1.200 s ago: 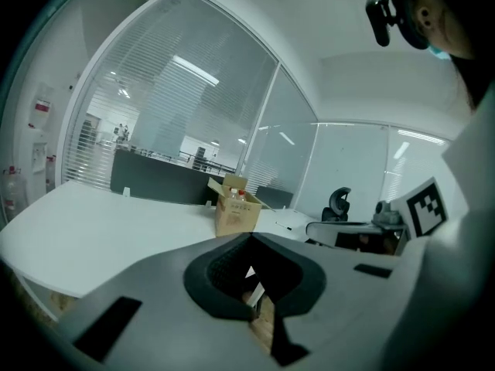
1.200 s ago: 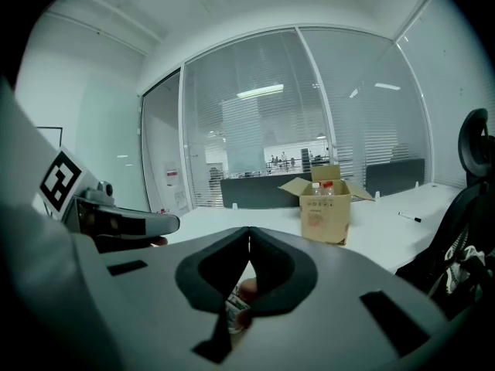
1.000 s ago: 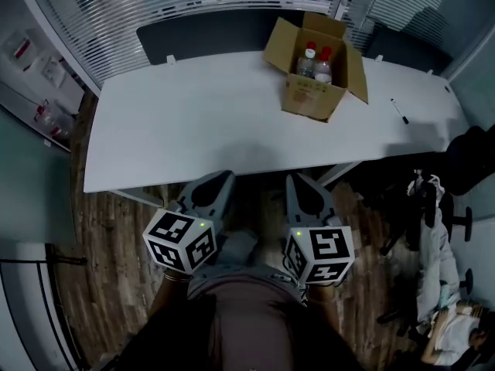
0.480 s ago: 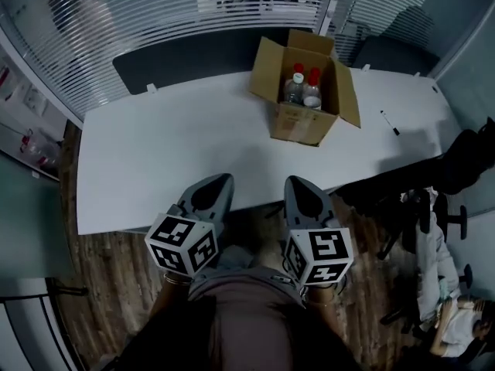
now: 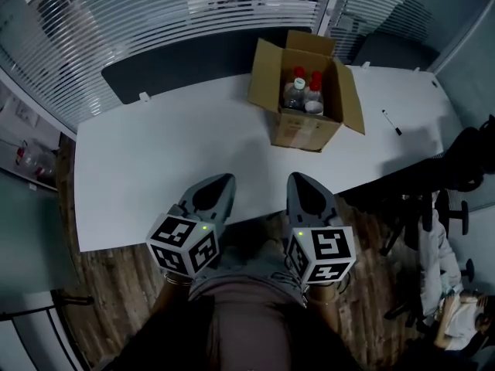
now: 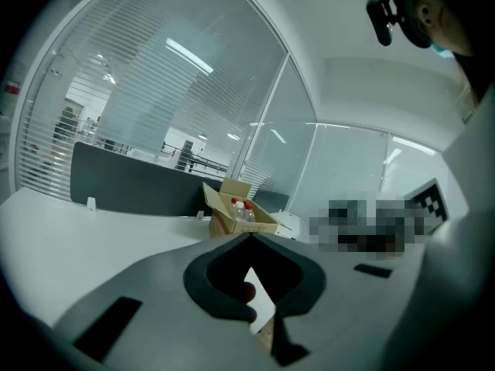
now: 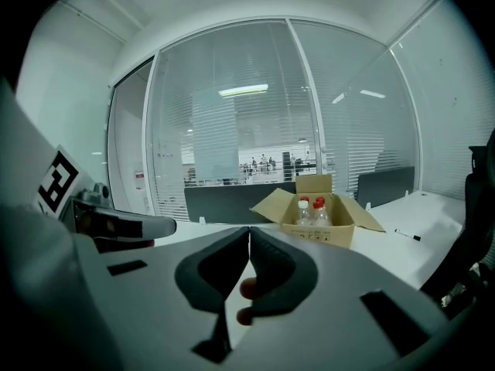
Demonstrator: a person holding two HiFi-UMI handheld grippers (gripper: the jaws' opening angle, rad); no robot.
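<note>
Holds left gripper (image 5: 217, 185) and right gripper (image 5: 302, 184) side by side, low in front of the body, above wood floor (image 5: 100, 284). In head view, tips overlapping the near edge of white table (image 5: 162, 161). Left gripper (image 6: 250, 239) with jaws pressed fully together, gripping nothing. Same for right gripper (image 7: 249, 232): closed tip to tip, nothing held. Touching no object with either.

Well apart from both, toward the far right part of the table: open cardboard box (image 5: 298, 134), upright, flaps spread. Inside the box: clear bottles (image 5: 295, 93), standing, packed close, some red-capped. Right of the box, apart from it, on the table: black pen (image 5: 389, 121). Along the far table edge: dark divider panel (image 5: 178, 68). Beyond that: glass wall with blinds (image 5: 116, 22). Off the table's right end: dark office chair (image 5: 464, 157).
</note>
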